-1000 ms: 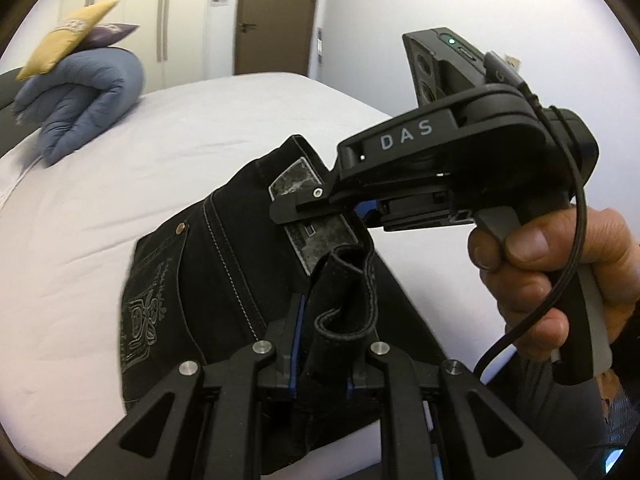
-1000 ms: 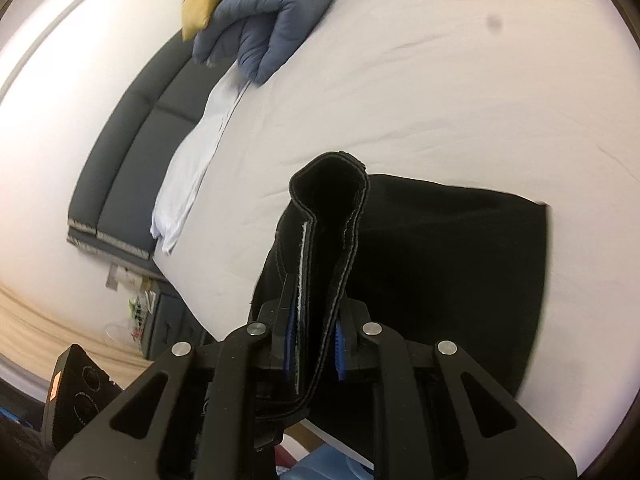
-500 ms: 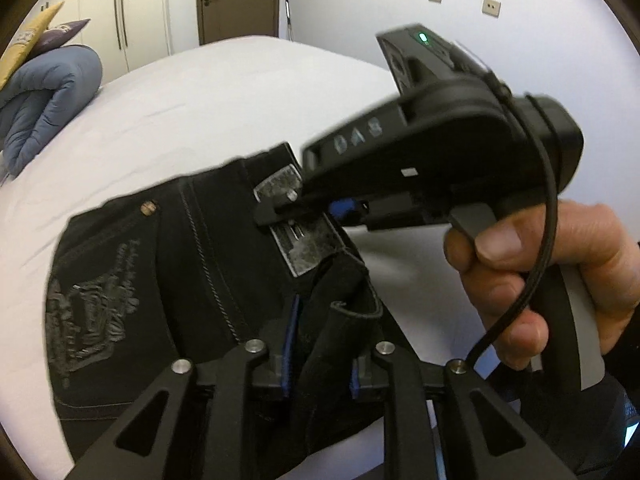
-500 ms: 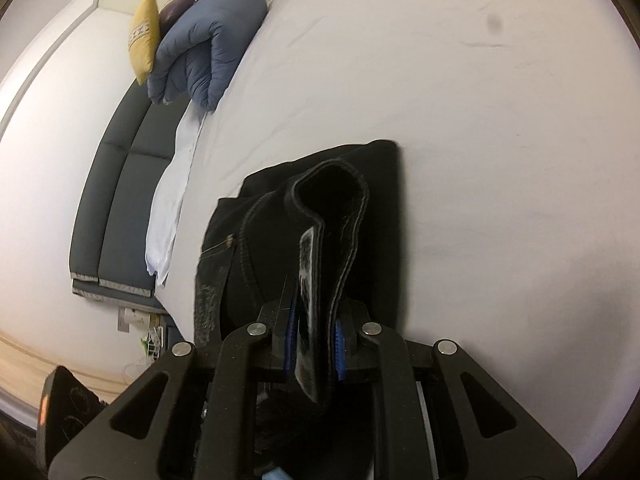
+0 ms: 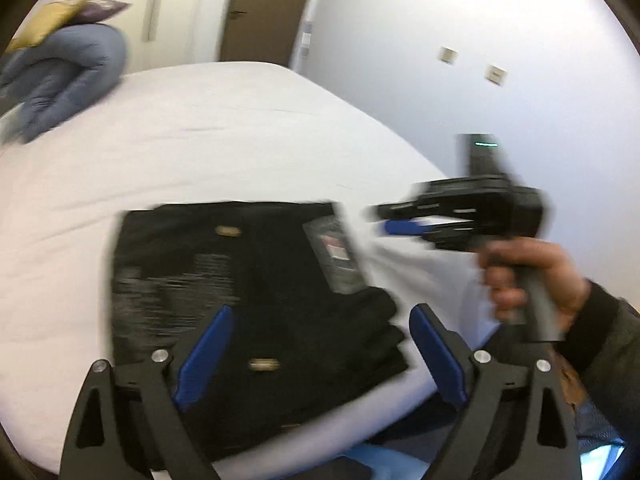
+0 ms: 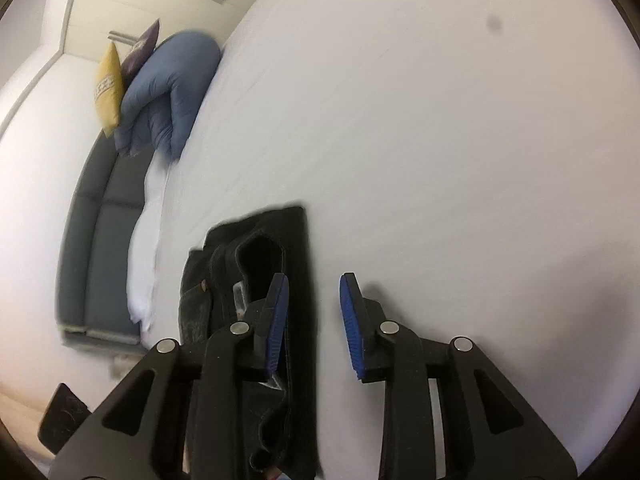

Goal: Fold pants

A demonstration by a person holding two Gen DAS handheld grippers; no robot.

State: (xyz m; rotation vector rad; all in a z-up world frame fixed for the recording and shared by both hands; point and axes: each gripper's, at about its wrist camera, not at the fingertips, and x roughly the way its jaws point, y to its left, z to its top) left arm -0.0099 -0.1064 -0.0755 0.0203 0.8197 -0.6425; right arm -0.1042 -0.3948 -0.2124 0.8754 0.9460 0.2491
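The black pants (image 5: 248,292) lie folded into a flat block on the white bed (image 5: 224,128), near its front edge. My left gripper (image 5: 320,344) is open and empty, its blue pads just above the near part of the fold. My right gripper (image 5: 376,220) shows to the right of the pants in the left wrist view, held in a hand. In the right wrist view my right gripper (image 6: 314,316) is open and empty, with the pants (image 6: 260,280) under and left of its left finger.
A rolled blue duvet (image 5: 68,80) with a yellow cushion (image 5: 60,4) lies at the far left end of the bed. A dark grey headboard (image 6: 96,248) runs along the bed's side. A wall, door and wardrobe stand beyond the bed.
Both grippers were shut on the pants' edge; both have opened and let go. The pants have dropped flat onto the bed, and the right gripper has pulled away to the right.
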